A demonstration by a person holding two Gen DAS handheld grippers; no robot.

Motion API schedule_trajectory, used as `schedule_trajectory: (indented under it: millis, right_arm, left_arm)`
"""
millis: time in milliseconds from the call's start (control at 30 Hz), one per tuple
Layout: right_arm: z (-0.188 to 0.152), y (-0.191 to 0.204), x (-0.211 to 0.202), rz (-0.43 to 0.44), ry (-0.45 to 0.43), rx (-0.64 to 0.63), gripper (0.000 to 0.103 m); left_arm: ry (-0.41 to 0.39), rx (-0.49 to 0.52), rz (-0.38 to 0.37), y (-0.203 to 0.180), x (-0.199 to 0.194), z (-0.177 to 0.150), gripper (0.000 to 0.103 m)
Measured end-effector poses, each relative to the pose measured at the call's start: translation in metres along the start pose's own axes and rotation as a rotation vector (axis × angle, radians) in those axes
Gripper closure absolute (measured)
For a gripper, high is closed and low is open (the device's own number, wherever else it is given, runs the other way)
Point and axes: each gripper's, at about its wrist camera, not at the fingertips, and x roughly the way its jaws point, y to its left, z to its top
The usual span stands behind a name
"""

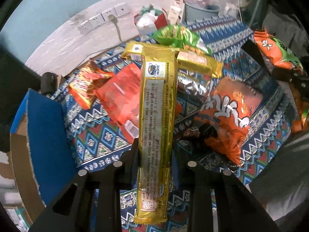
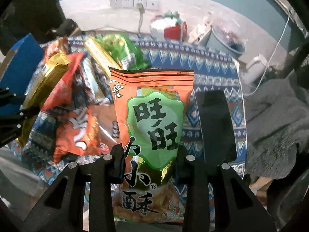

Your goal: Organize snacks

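A long gold packet (image 1: 157,116) is gripped near its lower end, printed back showing, lifted off the patterned cloth (image 1: 92,135). An orange bag with a green label (image 2: 154,127) is also held clear of the cloth, front side out and upright. On the cloth lie a second gold packet (image 1: 197,61), a green bag (image 1: 177,36) at the far edge, a red packet (image 1: 119,96), and a big orange bag (image 1: 231,114) near the cloth's middle.
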Motion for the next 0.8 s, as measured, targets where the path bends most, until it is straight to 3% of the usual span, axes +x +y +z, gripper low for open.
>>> schedule_trajectory:
  millis: [500, 800]
  right_arm:
    - [0.030, 0.032, -0.042, 0.023, -0.153, -0.070, 0.069]
    - [0.049, 0.057, -0.046, 0.065, -0.181, -0.093, 0.069]
  left_arm:
    - [-0.126, -0.087, 0.025, 0.037, -0.046, -0.005, 0.074]
    - [-0.178, -0.146, 0.047, 0.064, -0.070, -0.008, 0.074]
